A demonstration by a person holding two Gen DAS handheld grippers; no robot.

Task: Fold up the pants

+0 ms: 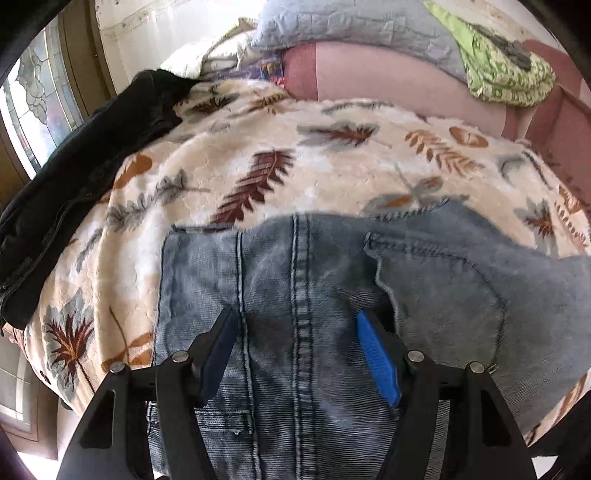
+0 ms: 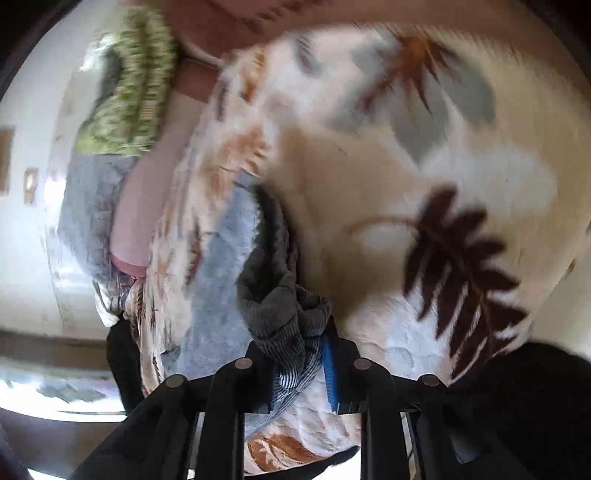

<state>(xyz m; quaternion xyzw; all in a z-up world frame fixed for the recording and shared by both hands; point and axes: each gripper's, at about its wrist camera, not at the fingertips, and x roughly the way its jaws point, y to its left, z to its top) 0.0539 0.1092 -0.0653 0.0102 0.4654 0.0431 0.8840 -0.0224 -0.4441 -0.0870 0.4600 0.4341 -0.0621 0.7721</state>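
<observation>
Faded blue jeans [image 1: 295, 280] lie on a leaf-patterned fleece blanket [image 1: 258, 147], seat side up with a back pocket at the right. My left gripper [image 1: 295, 314] is open just above the jeans, its blue-padded fingers [image 1: 376, 354] on either side of the centre seam. In the blurred right wrist view, my right gripper [image 2: 299, 347] is shut on a bunched fold of the jeans [image 2: 280, 295], held over the blanket [image 2: 406, 166]. The rest of the jeans [image 2: 221, 280] trails off to the left.
A black garment [image 1: 85, 166] lies along the blanket's left edge. At the back are a pink cushion [image 1: 388, 81], a pale blue quilt [image 1: 351, 26] and a green patterned cloth [image 1: 498, 70]. A window is at the far left.
</observation>
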